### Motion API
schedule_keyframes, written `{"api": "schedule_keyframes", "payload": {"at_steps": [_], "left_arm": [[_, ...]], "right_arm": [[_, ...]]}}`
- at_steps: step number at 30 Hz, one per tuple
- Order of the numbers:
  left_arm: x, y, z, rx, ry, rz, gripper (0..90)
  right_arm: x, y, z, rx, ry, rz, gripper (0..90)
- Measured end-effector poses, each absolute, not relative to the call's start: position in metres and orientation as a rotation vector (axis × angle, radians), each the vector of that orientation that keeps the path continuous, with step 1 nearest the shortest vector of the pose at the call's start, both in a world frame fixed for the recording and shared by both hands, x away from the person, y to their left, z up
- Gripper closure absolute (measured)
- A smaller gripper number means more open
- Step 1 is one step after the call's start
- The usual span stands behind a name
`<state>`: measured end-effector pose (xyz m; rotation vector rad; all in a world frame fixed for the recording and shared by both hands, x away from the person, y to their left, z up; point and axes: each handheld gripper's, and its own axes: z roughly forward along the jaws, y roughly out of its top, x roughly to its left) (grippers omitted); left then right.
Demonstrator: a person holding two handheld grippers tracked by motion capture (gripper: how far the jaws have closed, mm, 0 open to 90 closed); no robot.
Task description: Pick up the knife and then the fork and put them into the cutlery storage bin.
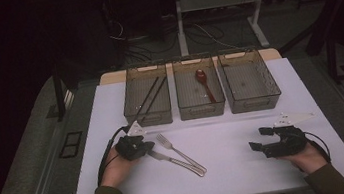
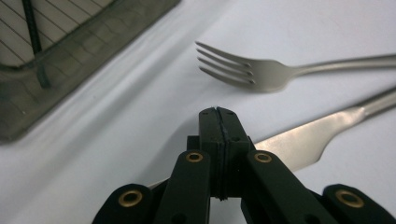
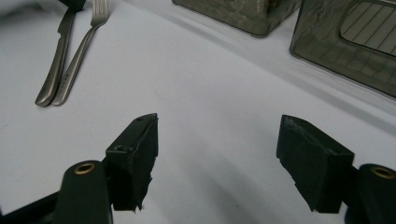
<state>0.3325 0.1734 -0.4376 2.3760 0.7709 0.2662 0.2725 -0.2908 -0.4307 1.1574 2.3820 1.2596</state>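
Fork and knife lie side by side on the white table, just in front of your left gripper; their handles run toward you and to your right, ends nearly touching; the fork's tines point back at the bins. Your left gripper is clenched on nothing; in the left gripper view its jaws meet tip to tip above the knife's blade, with the fork just beyond. Your right gripper rests well apart on the table's right side, released; in the right gripper view bare table shows between its jaws. Three bins stand in a row at the far edge; the left bin holds chopsticks, the middle bin a red spoon.
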Motion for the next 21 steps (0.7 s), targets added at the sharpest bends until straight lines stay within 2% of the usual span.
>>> {"api": "schedule_keyframes", "payload": {"at_steps": [21], "left_arm": [[0.285, 0.190, -0.434, 2.399, 0.758, 0.203, 89.1]], "right_arm": [[0.272, -0.291, -0.430, 1.152, 2.376, 1.262, 29.6]]}}
